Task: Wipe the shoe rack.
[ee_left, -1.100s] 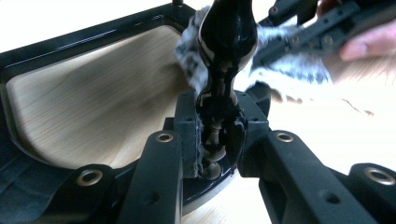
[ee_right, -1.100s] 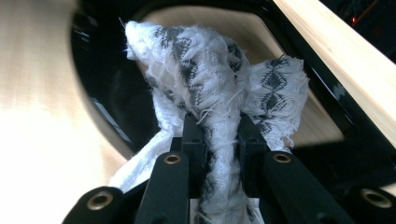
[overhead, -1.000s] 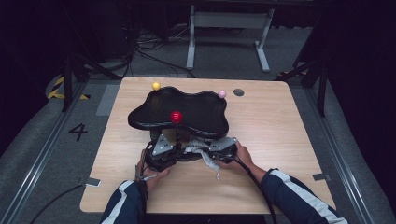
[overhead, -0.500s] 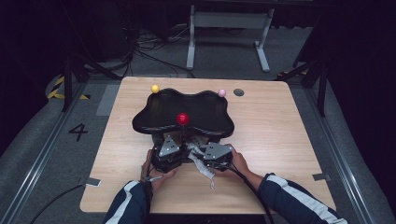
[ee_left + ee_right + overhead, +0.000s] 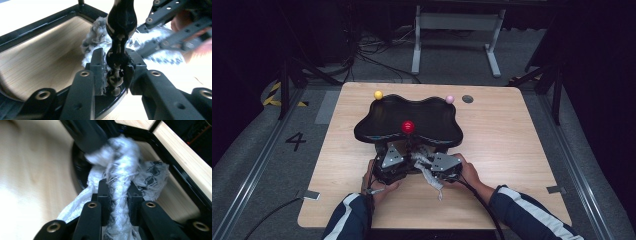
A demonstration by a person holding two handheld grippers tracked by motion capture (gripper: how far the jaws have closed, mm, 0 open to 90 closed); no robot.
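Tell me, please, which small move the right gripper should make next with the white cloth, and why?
Probably rub the cloth a little further around the black stem. The right gripper is shut on the bunched cloth, which already presses against the stem, while the left gripper brackets the stem's lower part and steadies it.

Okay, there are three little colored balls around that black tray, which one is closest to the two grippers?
The red ball, at the black tray's near edge, just beyond the grippers. The yellow ball and pink ball sit at its far corners.

Three balls [image 5: 407, 126] (red, yellow, pink), one black tray [image 5: 382, 117], one white cloth [image 5: 430, 173]
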